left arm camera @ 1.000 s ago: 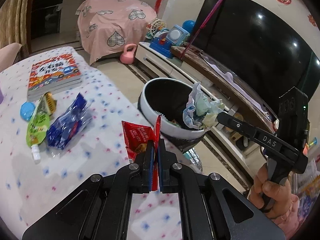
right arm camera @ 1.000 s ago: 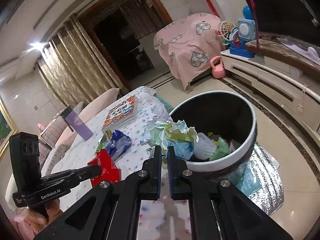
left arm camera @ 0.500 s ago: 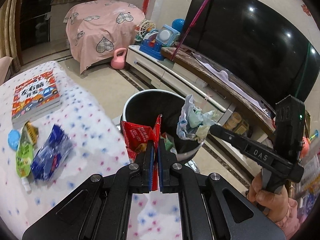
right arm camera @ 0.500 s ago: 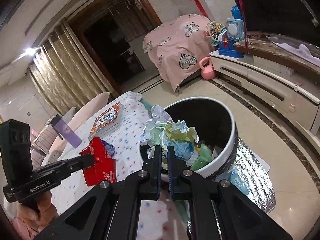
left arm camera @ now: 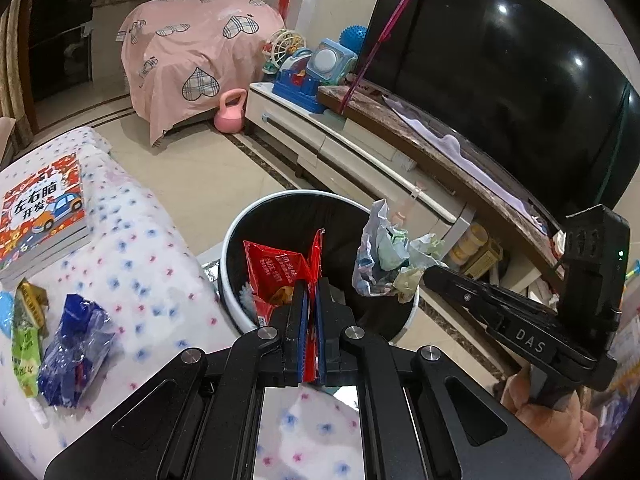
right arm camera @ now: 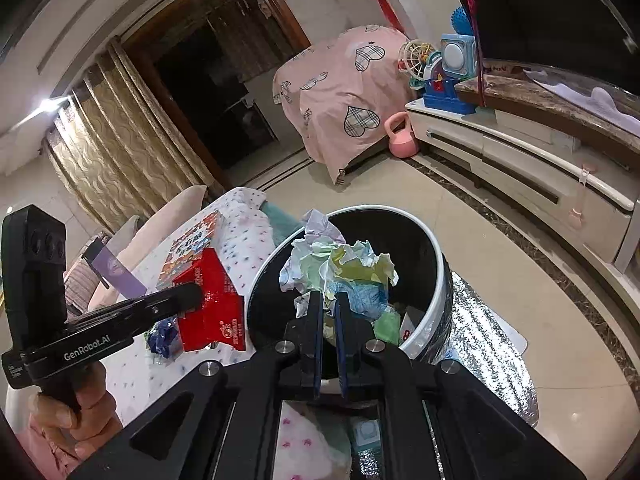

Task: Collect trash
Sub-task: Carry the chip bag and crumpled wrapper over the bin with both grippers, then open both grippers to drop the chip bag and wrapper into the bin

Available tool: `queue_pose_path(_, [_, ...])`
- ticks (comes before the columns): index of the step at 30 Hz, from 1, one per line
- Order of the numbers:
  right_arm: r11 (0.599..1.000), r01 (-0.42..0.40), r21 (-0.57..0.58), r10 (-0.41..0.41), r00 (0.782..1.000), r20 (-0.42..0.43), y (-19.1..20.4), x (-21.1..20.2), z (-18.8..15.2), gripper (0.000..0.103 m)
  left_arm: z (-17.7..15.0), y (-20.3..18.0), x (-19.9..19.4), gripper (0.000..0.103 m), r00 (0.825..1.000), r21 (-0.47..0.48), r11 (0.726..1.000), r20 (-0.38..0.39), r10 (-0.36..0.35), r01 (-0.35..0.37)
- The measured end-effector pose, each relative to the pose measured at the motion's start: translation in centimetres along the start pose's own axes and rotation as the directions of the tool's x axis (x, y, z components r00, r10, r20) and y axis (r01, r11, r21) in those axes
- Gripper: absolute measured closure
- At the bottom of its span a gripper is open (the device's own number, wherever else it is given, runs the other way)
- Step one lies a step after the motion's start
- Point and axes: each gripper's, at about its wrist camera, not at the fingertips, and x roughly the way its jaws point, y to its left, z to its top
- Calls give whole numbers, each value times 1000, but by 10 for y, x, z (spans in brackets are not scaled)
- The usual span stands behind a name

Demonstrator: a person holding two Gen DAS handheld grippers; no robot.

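My left gripper is shut on a red snack wrapper, held over the near rim of the round black bin with a white rim. My right gripper is shut on a crumpled paper ball, which hangs over the bin. In the left wrist view the paper ball sits at the bin's right side at the tip of the right gripper. In the right wrist view the red wrapper is left of the bin, at the tip of the left gripper. Some trash lies inside the bin.
A blue wrapper, a green pouch and a book lie on the dotted tablecloth. A TV cabinet and large TV stand behind the bin. A silver mat lies under the bin. A pink kettlebell is on the floor.
Both grippers moved toward the bin: the red wrapper went from over the table to over the bin's rim, and the paper ball moved further over the bin's opening.
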Motion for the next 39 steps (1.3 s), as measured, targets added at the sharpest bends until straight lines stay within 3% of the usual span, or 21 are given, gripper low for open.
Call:
queue_pose_path(17, [1000,30,-4,-30,999,-34,-5,19,10,97,10,-5,32,99,999,9,1000,-47,12,-11])
queue_pose_path(20, [999,33,-7,-33,998,-46,-5,24,10,96,11,-4,37,96,998,3,1000,-58,20,-20])
queue_pose_path(23, [999,41,-8,-41,998,-52,-7,28,11,92,10,-2,41,80,997,-5,1000,-75,27,-27])
queue_pose_path(25, [999,38,2,-38,998,-55,-10,30,11,82,8,0,39,64,997,-13,999,-71,37,-38])
queue_pose_path(28, [999,41,16,-40,998,-56,-14,31,11,71,4,6,34,53,997,-31,999,-63,42,-44])
queue_pose_path(31, [999,41,21,-40,998,-46,-15,28,10,55,-3,12,26,53,997,-47,997,-58,51,-54])
queue_pose_path(33, [999,32,28,-31,999,-42,-13,25,9,52,-11,18,17,50,997,-65,996,-51,56,-59])
queue_pose_path(35, [999,23,29,-22,999,-35,-9,21,6,42,-18,24,9,50,997,-85,995,-44,58,-61])
queue_pose_path(37, [999,16,29,-15,999,-28,-5,18,4,22,-26,31,1,50,997,-103,992,-38,66,-70])
queue_pose_path(39, [1000,2,28,-2,1000,-23,3,14,0,16,-34,38,-9,49,996,-124,989,-28,81,-84])
